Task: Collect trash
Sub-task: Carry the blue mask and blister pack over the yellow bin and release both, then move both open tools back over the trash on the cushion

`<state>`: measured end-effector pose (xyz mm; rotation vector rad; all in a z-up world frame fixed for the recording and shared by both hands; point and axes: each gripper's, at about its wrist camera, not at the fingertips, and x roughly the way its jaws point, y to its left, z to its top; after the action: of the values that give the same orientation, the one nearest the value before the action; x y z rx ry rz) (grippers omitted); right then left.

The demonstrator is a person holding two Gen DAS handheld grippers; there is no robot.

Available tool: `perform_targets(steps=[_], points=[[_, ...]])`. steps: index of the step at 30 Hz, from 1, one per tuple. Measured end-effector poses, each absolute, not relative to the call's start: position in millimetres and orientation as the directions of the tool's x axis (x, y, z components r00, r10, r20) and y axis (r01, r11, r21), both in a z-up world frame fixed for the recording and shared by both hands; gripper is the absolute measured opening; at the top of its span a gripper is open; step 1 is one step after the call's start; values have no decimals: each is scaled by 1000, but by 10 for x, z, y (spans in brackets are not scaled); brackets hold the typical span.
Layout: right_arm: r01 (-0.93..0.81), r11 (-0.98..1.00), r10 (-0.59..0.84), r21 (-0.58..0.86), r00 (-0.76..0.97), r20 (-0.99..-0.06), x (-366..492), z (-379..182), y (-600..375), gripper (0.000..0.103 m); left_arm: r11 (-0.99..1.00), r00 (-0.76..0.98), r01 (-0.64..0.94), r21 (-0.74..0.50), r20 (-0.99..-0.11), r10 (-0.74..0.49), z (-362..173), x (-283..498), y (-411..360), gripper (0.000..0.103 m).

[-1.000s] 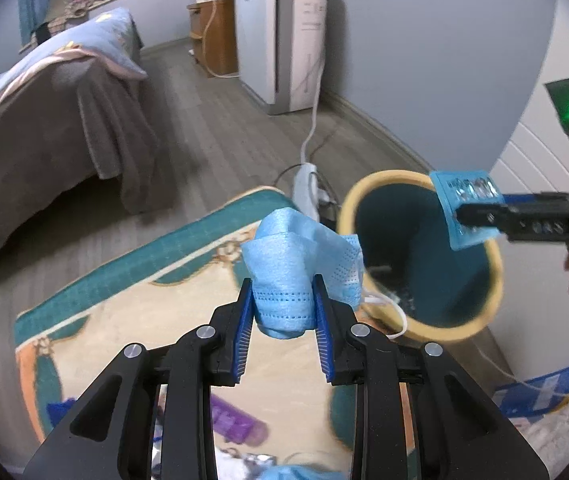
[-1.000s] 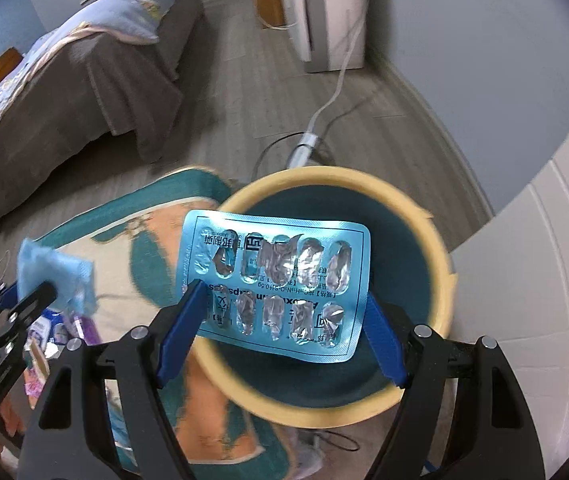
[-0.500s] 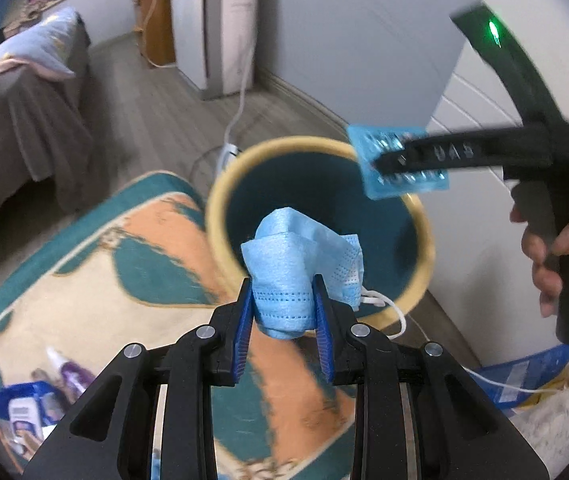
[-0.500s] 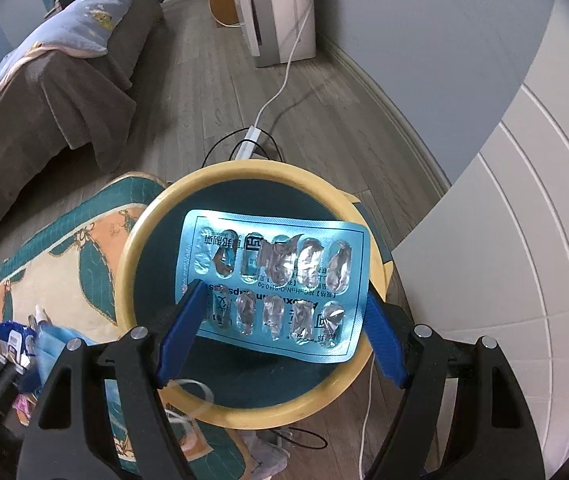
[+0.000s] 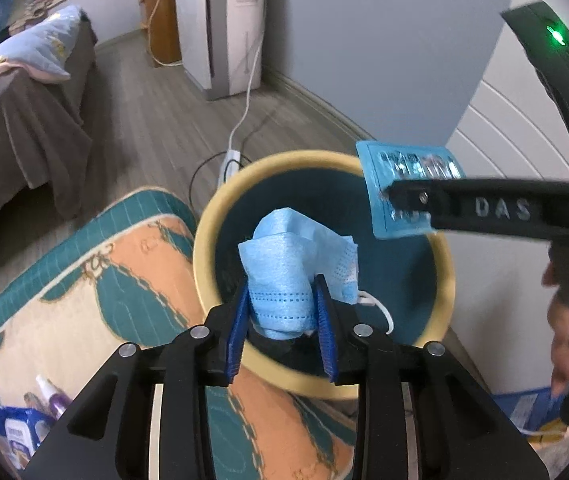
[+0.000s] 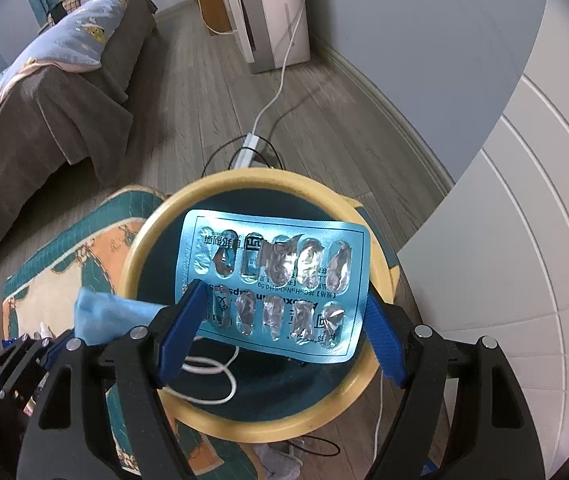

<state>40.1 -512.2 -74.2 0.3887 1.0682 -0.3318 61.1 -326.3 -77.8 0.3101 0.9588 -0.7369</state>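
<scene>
Grey plank floor (image 5: pixel 156 120), blue-grey wall (image 5: pixel 384 40)

Both views down (close) into bin (image 5: pixel 446 280)

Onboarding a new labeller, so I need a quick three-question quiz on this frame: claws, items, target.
1. True or false: the left claw grips a blue face mask.
2. What does the right claw hold? A) a bottle B) a blister pack C) a cable
3. Which container lies below both held items?

Key: 1 true; 2 B; 3 the yellow-rimmed bin.
</scene>
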Motion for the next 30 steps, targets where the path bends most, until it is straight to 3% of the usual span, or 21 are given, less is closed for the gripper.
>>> perform_targets(steps=[2, 5, 7, 13, 16, 30], points=[[440, 885, -76, 152, 459, -885, 400, -715, -5107, 75, 718, 364, 693, -74, -823, -436, -757, 623, -3278, 38], [437, 884, -66, 168, 472, -879, 410, -701, -5096, 94, 708, 372, 702, -68, -814, -447, -736, 605, -3281, 51], [435, 884, -65, 170, 474, -878, 421, -694, -5094, 95, 711, 381, 701, -62, -809, -447, -737, 593, -3254, 66], [443, 882, -68, 160, 457, -887, 459, -691, -5067, 97, 727, 405, 685, -44, -807, -430, -716, 572, -3122, 87], [443, 881, -62, 168, 461, -885, 484, -638, -5009, 97, 745, 434, 666, -25, -800, -415, -619, 550, -2945, 92], [247, 956, 2, 158, 534, -846, 440, -151, -3909, 97, 881, 578, 473, -5, -753, -315, 171, 419, -1370, 96]])
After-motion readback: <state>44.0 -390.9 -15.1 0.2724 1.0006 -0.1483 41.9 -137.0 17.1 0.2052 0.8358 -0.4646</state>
